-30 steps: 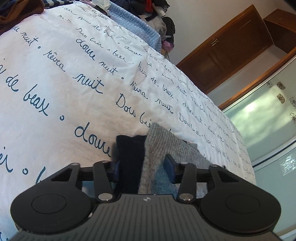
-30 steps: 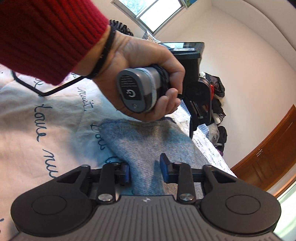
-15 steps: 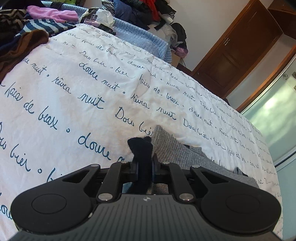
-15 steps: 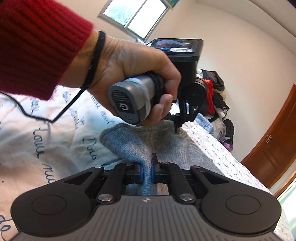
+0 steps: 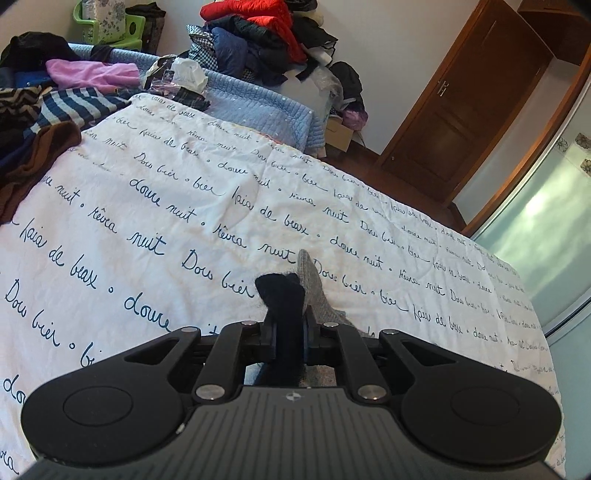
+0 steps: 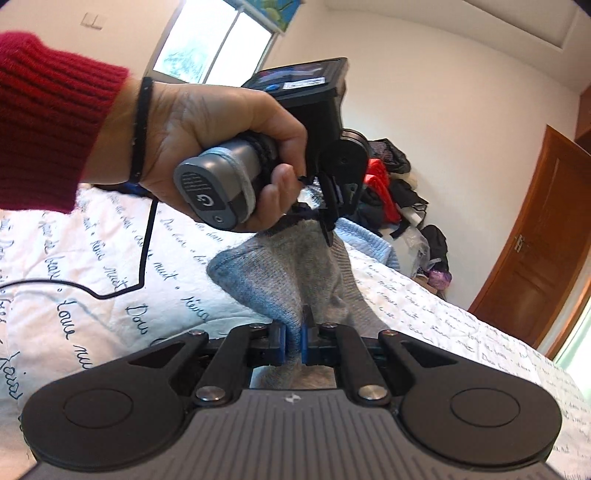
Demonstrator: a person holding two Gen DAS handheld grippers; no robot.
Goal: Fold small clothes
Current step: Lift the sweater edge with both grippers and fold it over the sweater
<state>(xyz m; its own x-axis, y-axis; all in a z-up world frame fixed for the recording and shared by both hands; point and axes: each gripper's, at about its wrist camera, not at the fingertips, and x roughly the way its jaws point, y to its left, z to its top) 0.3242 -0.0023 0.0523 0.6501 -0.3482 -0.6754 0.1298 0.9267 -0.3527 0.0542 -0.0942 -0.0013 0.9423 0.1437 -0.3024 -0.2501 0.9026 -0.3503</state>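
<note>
- Since a second ago, both our tongs have closed on the grey knitted sock (image 6: 291, 273) and lifted it off the white bedcover printed with dark cursive words (image 5: 155, 206); earlier the jaws stood open on either side of the cloth as it lay flat.
- Our left gripper (image 5: 290, 334) is now pinched tight on the sock's dark navy cuff (image 5: 282, 295), which bunches up above the pads, with grey knit showing just behind it.
- Our right gripper (image 6: 293, 338) is clamped on the paler blue-grey toe end of the same sock, a fold of fabric squeezed between its blue pads.
- In the right wrist view we see the person's hand (image 6: 221, 147), in a red ribbed sleeve (image 6: 48, 118), gripping the handle of the left tool above the sock, which hangs stretched between the two tools.
- Further out, a heap of unsorted clothes (image 5: 266, 33) lies past the blue quilted blanket (image 5: 258, 107), and more garments lie at the cover's left edge.
- We judge the fold as only begun: both ends are gripped and raised, but they are not yet brought together or laid down.
- What remains, by our reading, is doubling the sock, setting it down, and working through the pile.
</note>
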